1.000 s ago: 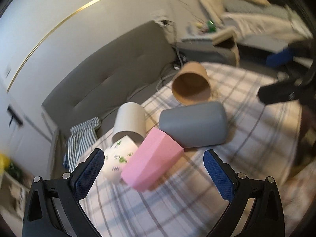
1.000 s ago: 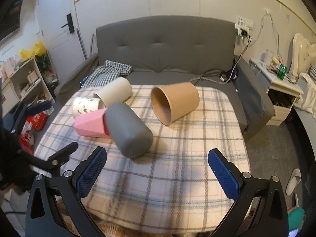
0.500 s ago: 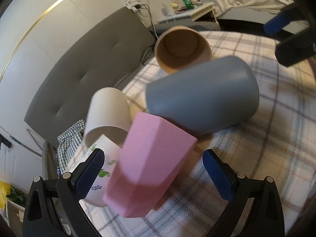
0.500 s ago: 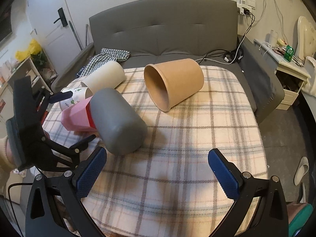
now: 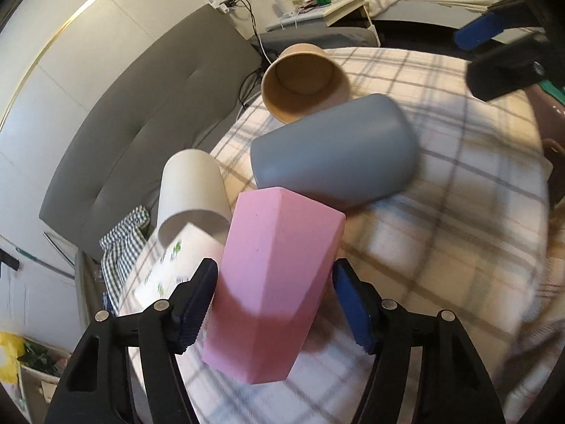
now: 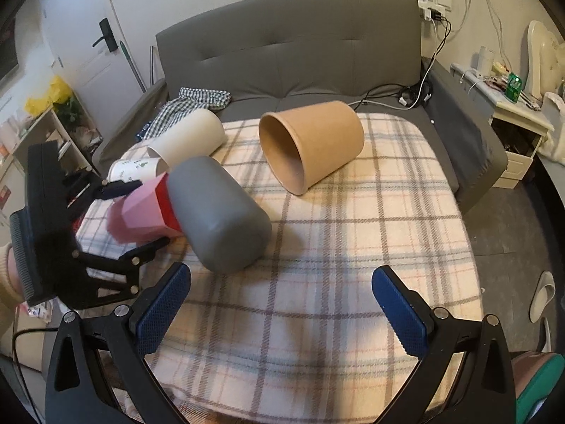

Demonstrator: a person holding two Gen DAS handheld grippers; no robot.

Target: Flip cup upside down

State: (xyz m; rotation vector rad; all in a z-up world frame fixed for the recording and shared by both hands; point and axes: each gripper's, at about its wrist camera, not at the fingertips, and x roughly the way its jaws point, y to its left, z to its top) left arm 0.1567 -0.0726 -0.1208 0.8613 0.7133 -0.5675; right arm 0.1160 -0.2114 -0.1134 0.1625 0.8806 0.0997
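Note:
A pink faceted cup (image 5: 275, 275) lies on its side on the plaid cloth (image 5: 441, 240). My left gripper (image 5: 273, 300) is shut on it, one blue pad on each flank. It also shows in the right wrist view (image 6: 141, 212), with the left gripper (image 6: 130, 219) around it. A grey cup (image 5: 335, 148) lies on its side just beyond it, also in the right wrist view (image 6: 219, 215). My right gripper (image 6: 282, 311) is open and empty above the cloth's near part (image 6: 317, 282).
A brown paper cup (image 6: 310, 148), a cream cup (image 6: 190, 137) and a white leaf-print cup (image 6: 136, 169) lie on their sides on the cloth. A grey sofa (image 6: 300, 56) stands behind. A nightstand (image 6: 519, 127) is at the right, shelves (image 6: 46, 130) at the left.
My left gripper has moved forward onto the pink cup and closed on its sides. The right gripper has edged closer to the cloth and stays open.

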